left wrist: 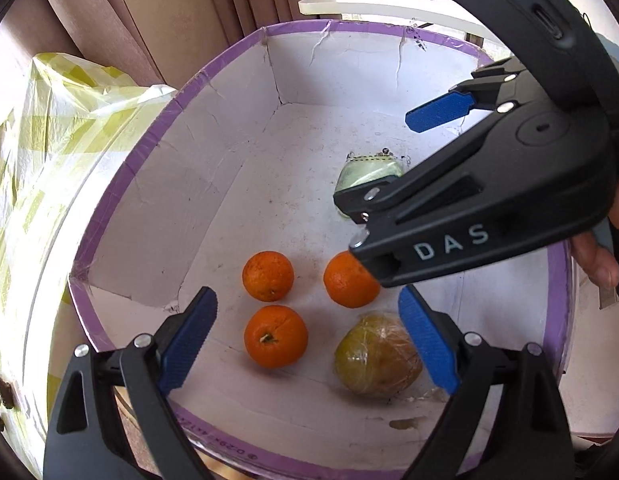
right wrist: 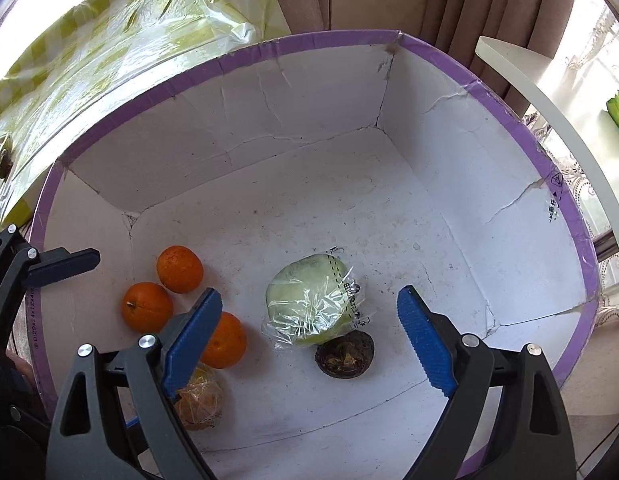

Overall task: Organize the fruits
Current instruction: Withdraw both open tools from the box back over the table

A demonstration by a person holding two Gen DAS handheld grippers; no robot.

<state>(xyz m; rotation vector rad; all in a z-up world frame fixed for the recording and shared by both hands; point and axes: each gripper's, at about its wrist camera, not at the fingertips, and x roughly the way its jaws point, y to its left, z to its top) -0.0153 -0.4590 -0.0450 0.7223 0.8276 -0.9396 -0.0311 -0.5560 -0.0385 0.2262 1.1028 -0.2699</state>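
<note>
Left tool [left wrist: 307,342] and right tool [right wrist: 309,342] agape, empty, 3 oranges [left wrist: 276,336], possibly wrapped melon [right wrist: 307,300], box [right wrist: 329,128].

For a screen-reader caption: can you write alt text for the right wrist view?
An open gripper hovers over a white box with a purple rim, holding nothing. Inside lie a wrapped green fruit touching a dark round fruit, three oranges at left, and a wrapped yellowish fruit.
</note>
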